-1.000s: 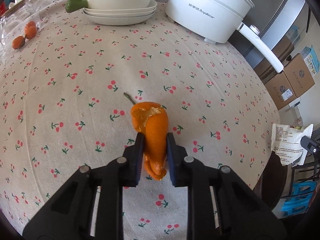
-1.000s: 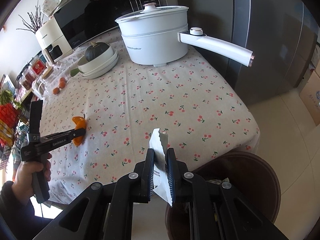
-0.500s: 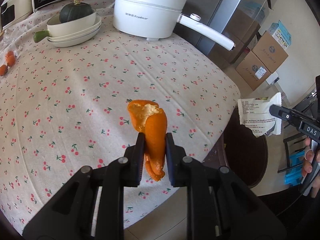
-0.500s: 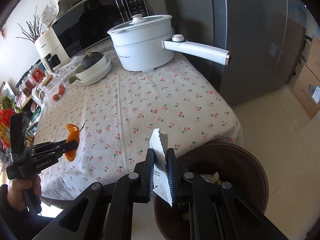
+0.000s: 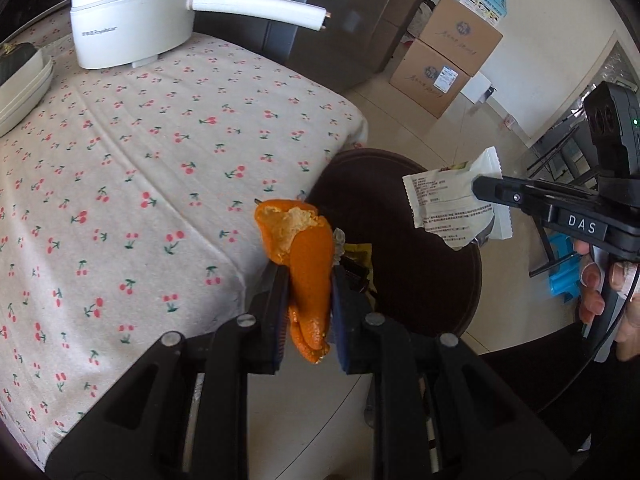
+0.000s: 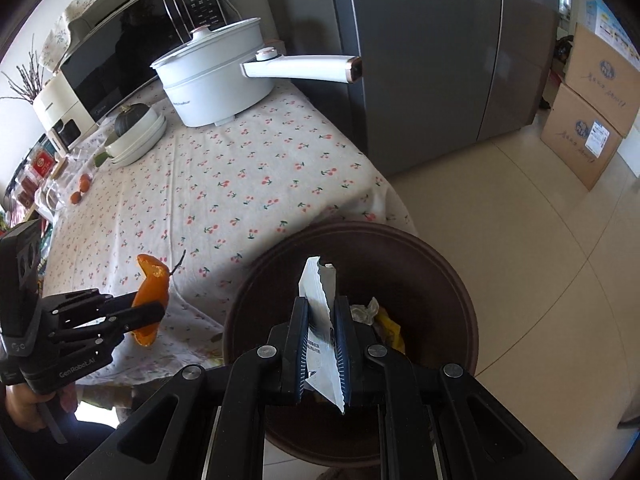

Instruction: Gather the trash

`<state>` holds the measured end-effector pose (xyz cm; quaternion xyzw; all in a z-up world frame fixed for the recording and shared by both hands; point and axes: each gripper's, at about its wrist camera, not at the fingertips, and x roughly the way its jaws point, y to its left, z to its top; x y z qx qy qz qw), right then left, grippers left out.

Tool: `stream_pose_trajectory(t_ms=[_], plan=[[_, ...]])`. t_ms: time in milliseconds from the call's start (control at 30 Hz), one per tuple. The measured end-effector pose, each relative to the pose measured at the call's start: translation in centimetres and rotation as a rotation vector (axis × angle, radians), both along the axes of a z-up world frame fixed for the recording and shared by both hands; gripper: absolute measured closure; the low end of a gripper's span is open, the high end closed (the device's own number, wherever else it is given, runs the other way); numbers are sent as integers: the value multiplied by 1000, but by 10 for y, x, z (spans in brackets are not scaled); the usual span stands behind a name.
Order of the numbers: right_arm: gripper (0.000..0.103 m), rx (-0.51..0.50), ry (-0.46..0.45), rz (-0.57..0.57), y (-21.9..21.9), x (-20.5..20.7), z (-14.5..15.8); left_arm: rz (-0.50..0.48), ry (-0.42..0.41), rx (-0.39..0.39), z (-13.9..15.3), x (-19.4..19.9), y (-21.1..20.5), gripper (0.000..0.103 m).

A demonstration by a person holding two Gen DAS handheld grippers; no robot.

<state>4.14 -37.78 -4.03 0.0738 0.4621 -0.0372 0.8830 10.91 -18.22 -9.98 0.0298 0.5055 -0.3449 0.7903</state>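
Observation:
My left gripper (image 5: 308, 280) is shut on an orange peel (image 5: 306, 264) and holds it at the table's corner, by the rim of a dark brown trash bin (image 5: 420, 280); it also shows in the right wrist view (image 6: 154, 310). My right gripper (image 6: 322, 312) is shut on a white snack wrapper (image 6: 318, 312) and holds it above the open bin (image 6: 440, 280). The wrapper also shows in the left wrist view (image 5: 452, 204), over the bin. Crumpled trash (image 6: 380, 316) lies inside the bin.
The table with a cherry-print cloth (image 5: 140, 160) carries a white electric pot (image 6: 216, 80) with a long handle, stacked plates with a squash (image 6: 134, 132) and small oranges (image 6: 80, 188). A grey fridge (image 6: 420, 60) and cardboard boxes (image 6: 592, 112) stand beyond the bin.
Both grippers have swung toward the bin. The peel has gone from over the table middle to its corner by the bin; the wrapper now hangs over the bin's opening.

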Motion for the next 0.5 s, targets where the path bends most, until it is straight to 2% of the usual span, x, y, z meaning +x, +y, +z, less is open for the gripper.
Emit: stream_pose_trajectory(t_ms=[200, 267, 333, 500], plan=[[89, -12, 31, -32, -17, -9, -11, -113, 19, 1, -12, -12, -44, 79], [89, -15, 33, -34, -18, -11, -12, -122, 15, 14, -13, -13, -51, 68], [89, -17, 35, -35, -20, -13, -12, -102, -2, 18, -10, -12, -51, 32], [89, -17, 41, -34, -21, -14, -14, -35, -32, 53, -5, -5, -40, 20]])
